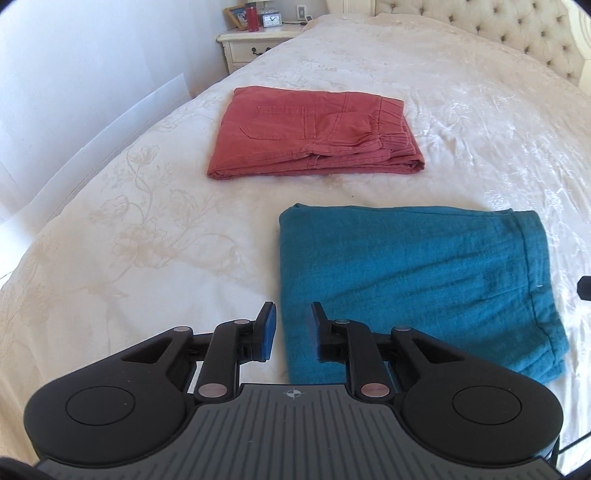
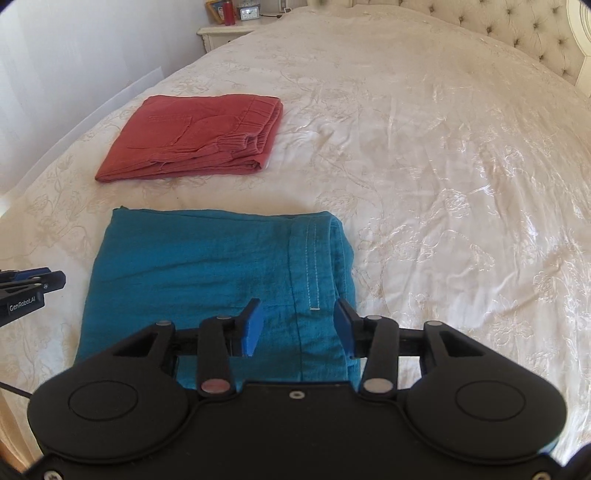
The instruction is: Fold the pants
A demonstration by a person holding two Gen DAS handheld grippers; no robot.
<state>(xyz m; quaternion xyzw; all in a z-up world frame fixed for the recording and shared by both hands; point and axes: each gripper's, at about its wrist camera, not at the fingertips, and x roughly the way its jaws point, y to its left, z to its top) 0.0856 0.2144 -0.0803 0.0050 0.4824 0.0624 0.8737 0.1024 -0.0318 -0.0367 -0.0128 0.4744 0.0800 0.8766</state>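
Observation:
Teal pants (image 1: 413, 280) lie folded into a flat rectangle on the cream bedspread (image 1: 147, 240), near me; they also show in the right wrist view (image 2: 207, 273). My left gripper (image 1: 293, 325) is open and empty, just above the teal pants' near left edge. My right gripper (image 2: 297, 325) is open and empty, above their near right part by the stitched waistband. The left gripper also shows at the left edge of the right wrist view (image 2: 33, 282).
Red pants (image 1: 314, 136) lie folded farther back on the bed, also in the right wrist view (image 2: 195, 140). A nightstand (image 1: 251, 46) with a red cup, clock and photo frame stands at the back left. A tufted headboard (image 1: 517, 33) is at the back right. A white wall runs along the left.

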